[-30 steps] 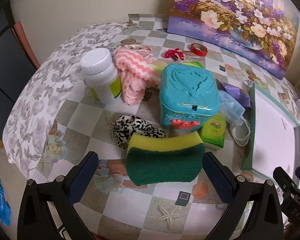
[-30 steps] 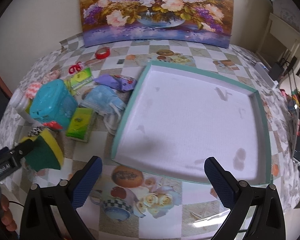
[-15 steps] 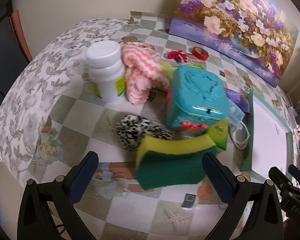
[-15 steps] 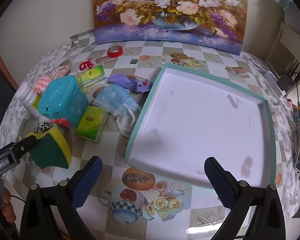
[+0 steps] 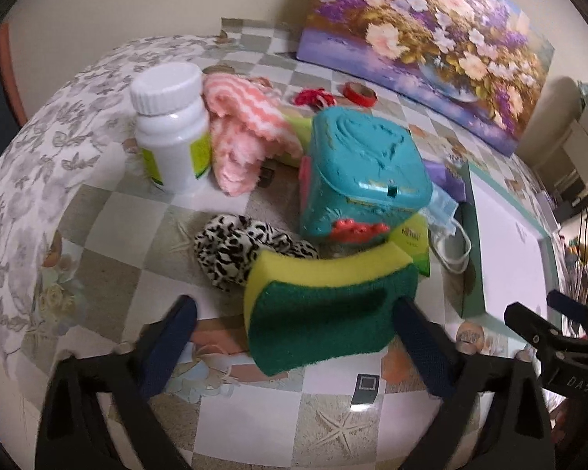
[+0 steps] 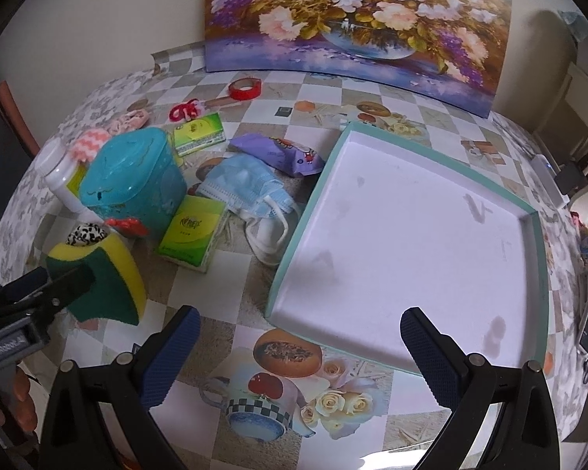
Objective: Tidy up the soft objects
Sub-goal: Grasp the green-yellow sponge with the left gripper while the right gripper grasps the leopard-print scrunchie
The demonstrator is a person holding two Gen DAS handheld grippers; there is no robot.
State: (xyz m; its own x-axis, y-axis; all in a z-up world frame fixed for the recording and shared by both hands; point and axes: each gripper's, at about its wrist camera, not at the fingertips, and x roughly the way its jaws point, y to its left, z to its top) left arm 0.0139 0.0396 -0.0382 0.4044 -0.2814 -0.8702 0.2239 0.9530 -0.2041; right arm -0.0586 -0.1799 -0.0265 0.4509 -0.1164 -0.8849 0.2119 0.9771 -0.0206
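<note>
Sponge (image 5: 325, 305) nearer left gripper (image 5: 294, 337), open jaws now flanking it

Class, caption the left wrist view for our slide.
Open left gripper nears the sponge beside the teal box.

The left gripper (image 5: 292, 346) is seen with its jaws spread wide, and a yellow-and-green sponge (image 5: 325, 305) lies between the blue finger pads (image 5: 421, 352), its right end touching the right pad. Just behind the sponge a leopard-print plush item (image 5: 235, 248) is seen, and a teal plastic box (image 5: 362, 178) stands beside it. A white bottle (image 5: 172, 125) stands upright at the left, touching a pink-and-white knitted cloth (image 5: 247, 137). A green tissue pack (image 5: 413, 241) is partly hidden by the sponge. The right gripper (image 5: 560, 321) is visible at the right edge, near a teal-rimmed tray (image 5: 474, 243)
</note>
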